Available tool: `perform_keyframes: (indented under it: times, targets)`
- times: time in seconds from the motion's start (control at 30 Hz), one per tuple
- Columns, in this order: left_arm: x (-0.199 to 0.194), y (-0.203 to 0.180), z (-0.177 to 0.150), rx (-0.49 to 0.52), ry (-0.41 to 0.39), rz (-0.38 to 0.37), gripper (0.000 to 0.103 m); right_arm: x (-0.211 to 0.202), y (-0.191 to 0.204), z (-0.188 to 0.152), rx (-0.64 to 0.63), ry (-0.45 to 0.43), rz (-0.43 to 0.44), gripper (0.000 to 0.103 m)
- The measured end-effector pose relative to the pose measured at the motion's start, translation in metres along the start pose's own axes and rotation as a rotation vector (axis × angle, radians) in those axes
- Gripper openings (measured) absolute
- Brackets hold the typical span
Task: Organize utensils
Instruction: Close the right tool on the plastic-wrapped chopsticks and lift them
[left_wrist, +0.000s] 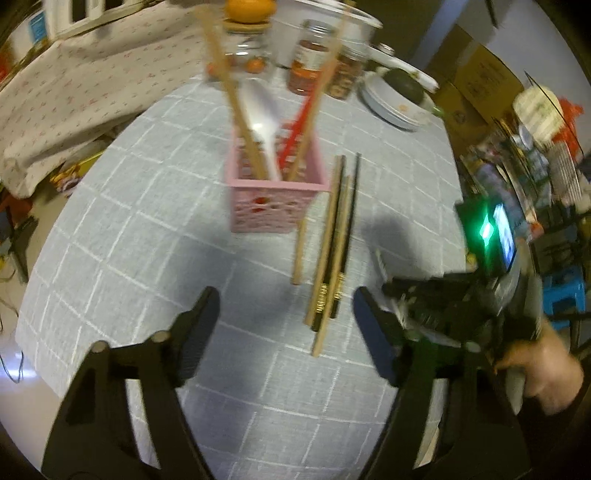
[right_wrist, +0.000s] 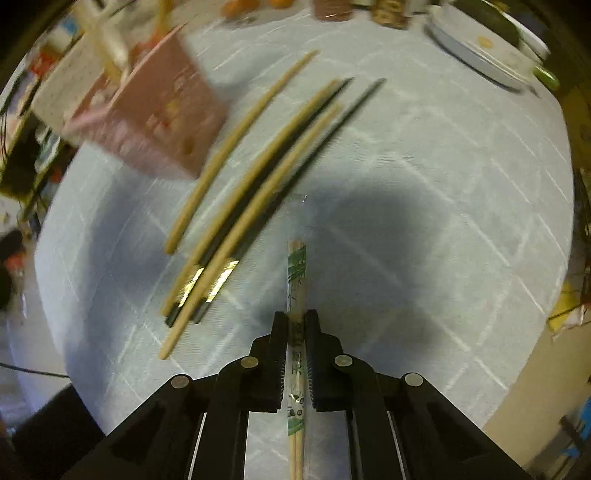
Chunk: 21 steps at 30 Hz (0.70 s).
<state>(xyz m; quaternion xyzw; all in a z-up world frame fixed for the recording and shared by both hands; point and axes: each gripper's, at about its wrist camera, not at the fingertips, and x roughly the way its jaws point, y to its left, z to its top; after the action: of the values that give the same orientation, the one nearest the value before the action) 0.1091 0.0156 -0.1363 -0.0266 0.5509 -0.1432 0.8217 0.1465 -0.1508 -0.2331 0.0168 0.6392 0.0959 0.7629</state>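
A pink perforated basket (left_wrist: 277, 201) (right_wrist: 155, 114) stands on the table with wooden chopsticks (left_wrist: 236, 103), a white spoon (left_wrist: 264, 125) and a red utensil (left_wrist: 295, 133) upright in it. Right of it several loose wooden and black chopsticks (left_wrist: 334, 243) (right_wrist: 258, 184) lie side by side. My left gripper (left_wrist: 284, 306) hangs open above the cloth, just short of their near ends, nothing between its fingers. My right gripper (right_wrist: 296, 321) is shut on a wrapped pair of chopsticks (right_wrist: 296, 273) in a clear green-printed sleeve, held above the table; the right gripper body (left_wrist: 480, 295) and a hand show at the left view's right edge.
The grey checked tablecloth (left_wrist: 147, 221) (right_wrist: 424, 184) covers a round table. Glass jars (left_wrist: 310, 59) and an orange (left_wrist: 251, 9) stand behind the basket. A stack of plates (left_wrist: 391, 99) (right_wrist: 476, 48) sits at the back right. Cluttered shelves and boxes lie beyond the right edge.
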Motion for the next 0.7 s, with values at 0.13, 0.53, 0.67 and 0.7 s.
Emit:
perform_keyframes:
  times: [0.13, 0.53, 0.67, 0.7]
  targets:
    - [0.009, -0.029, 0.0, 0.056, 0.008, -0.053, 0.049, -0.021, -0.037, 0.002, 0.059, -0.047, 0.032, 0.009]
    - [0.1, -0.104, 0.057, 0.136, 0.079, 0.008, 0.024, -0.041, -0.115, -0.008, 0.154, -0.079, 0.109, 0.01]
    - [0.128, -0.1, 0.091, 0.071, 0.064, 0.049, 0.024, -0.045, -0.128, -0.005, 0.173, -0.084, 0.133, 0.01]
    - [0.134, -0.101, 0.097, 0.058, 0.061, 0.053, 0.023, -0.048, -0.133, -0.007, 0.177, -0.087, 0.138, 0.01]
